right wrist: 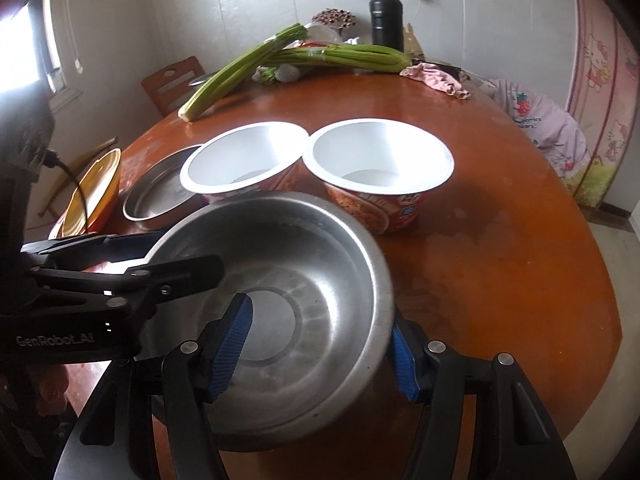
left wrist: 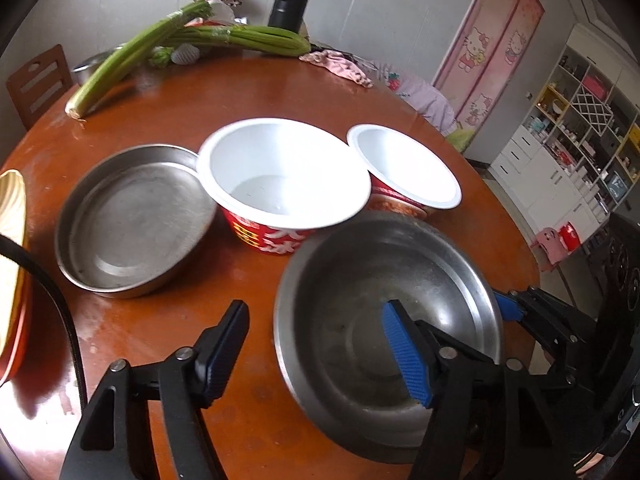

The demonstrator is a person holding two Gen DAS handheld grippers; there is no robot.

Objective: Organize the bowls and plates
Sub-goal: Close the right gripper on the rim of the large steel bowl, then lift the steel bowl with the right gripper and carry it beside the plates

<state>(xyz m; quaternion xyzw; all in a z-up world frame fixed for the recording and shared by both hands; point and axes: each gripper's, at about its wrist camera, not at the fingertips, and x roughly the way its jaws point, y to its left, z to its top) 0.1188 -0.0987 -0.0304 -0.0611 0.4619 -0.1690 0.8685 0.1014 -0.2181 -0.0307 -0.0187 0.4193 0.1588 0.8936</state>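
A steel bowl (left wrist: 384,316) (right wrist: 288,300) is at the near edge of the round table. Both grippers straddle its rim. My left gripper (left wrist: 320,352) has one finger inside and one outside the bowl's left rim, with a wide gap. My right gripper (right wrist: 320,344) has one finger inside and one outside the bowl's right rim; whether its pads press the rim is unclear. Behind stand two red paper bowls, white inside, a larger one (left wrist: 280,176) (right wrist: 240,160) and another (left wrist: 404,168) (right wrist: 380,164). A flat steel plate (left wrist: 132,216) (right wrist: 164,192) lies to the left.
An orange-yellow bowl (left wrist: 12,264) (right wrist: 92,192) sits at the table's left edge. Celery stalks (left wrist: 176,40) (right wrist: 288,60), a black flask (left wrist: 286,0) (right wrist: 386,16) and a pink cloth (left wrist: 340,66) (right wrist: 436,78) lie at the far side. A wooden chair (left wrist: 36,84) stands behind.
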